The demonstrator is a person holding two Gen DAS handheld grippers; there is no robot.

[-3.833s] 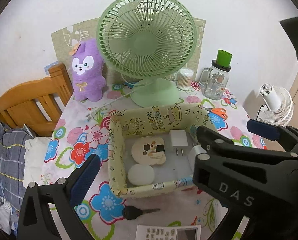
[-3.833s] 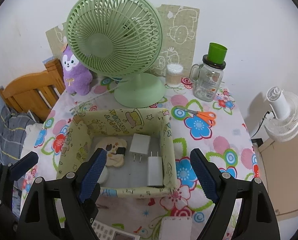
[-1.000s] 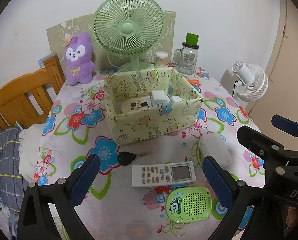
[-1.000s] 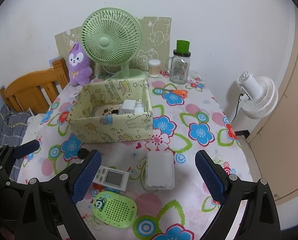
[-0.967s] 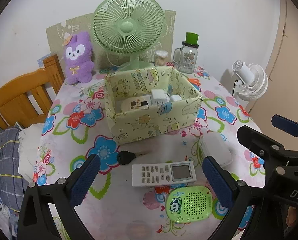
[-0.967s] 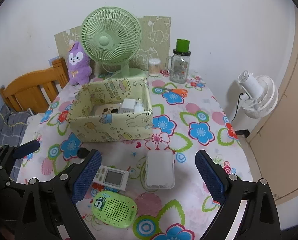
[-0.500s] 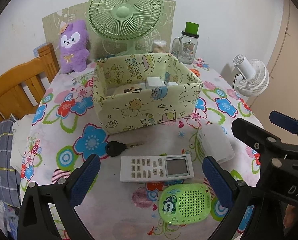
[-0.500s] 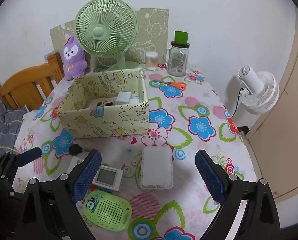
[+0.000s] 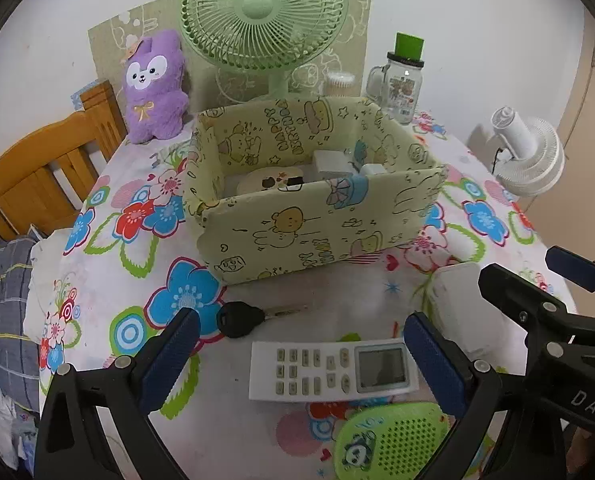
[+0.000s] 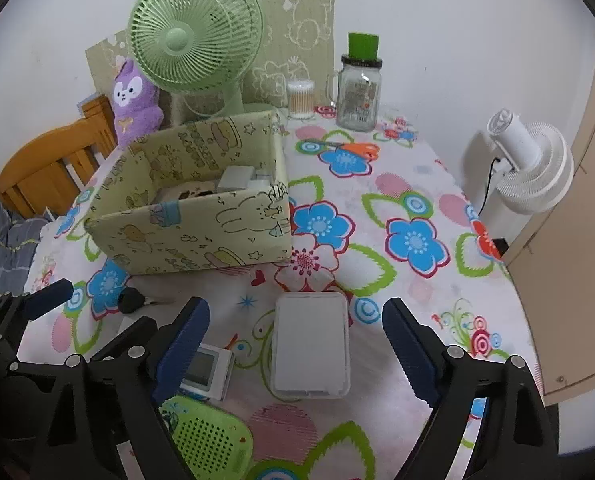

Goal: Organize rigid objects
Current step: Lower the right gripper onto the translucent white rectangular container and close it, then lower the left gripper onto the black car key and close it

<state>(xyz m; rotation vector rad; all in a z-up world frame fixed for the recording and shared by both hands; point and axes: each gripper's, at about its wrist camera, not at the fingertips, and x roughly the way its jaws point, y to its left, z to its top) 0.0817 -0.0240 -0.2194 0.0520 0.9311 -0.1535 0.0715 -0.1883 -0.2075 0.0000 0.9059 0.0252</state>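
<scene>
A yellow patterned box [image 9: 313, 216] [image 10: 201, 232] stands mid-table and holds white chargers [image 9: 333, 162] and a cream round item [image 9: 271, 180]. In front of it lie a black key [image 9: 241, 320], a white remote [image 9: 333, 370], a green perforated device [image 9: 389, 440] [image 10: 207, 436] and a white rectangular case [image 10: 311, 346]. My left gripper [image 9: 297, 344] is open and empty, just above the remote. My right gripper [image 10: 295, 340] is open and empty, straddling the white case from above.
A green desk fan [image 9: 263, 20], a purple plush [image 9: 153, 88], a jar with a green lid [image 10: 359, 84], a cotton swab tub [image 10: 300, 98] and orange scissors [image 10: 353, 148] are at the back. A wooden chair [image 9: 45, 176] stands left, a white fan [image 10: 529, 168] right.
Both grippers have pulled back from over the box and come down low toward the front of the table. The remote and the white case now lie between their fingers. Both stay open.
</scene>
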